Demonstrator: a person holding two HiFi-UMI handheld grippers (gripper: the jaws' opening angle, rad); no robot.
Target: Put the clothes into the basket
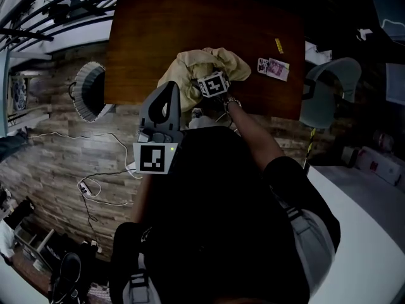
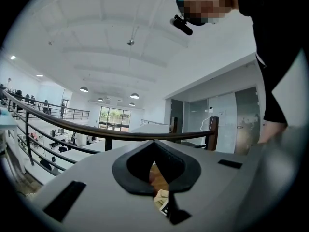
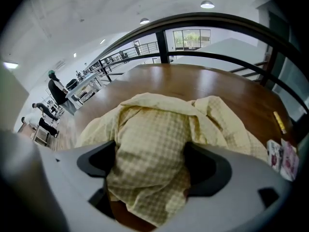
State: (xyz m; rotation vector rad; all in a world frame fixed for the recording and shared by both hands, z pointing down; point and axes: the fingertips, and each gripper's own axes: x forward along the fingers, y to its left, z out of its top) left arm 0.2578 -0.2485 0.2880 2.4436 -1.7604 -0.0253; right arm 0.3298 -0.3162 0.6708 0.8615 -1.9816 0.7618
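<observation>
Your grey left gripper [image 1: 169, 88], nearest lens at frame centre, jaws together, empty, parked clear of work. Right gripper [image 3: 149, 162] tilts down, jaws wide astride crumpled pale-yellow checked garment [image 3: 159, 124] on dark wooden table [image 1: 190, 24], apparently lined up for grab. Round white-rimmed basket [image 1: 88, 90] sits on floor, left.

Head view looks steeply down on the yellow garment [image 1: 190, 68]; right gripper view faces it closely, left gripper view level.
</observation>
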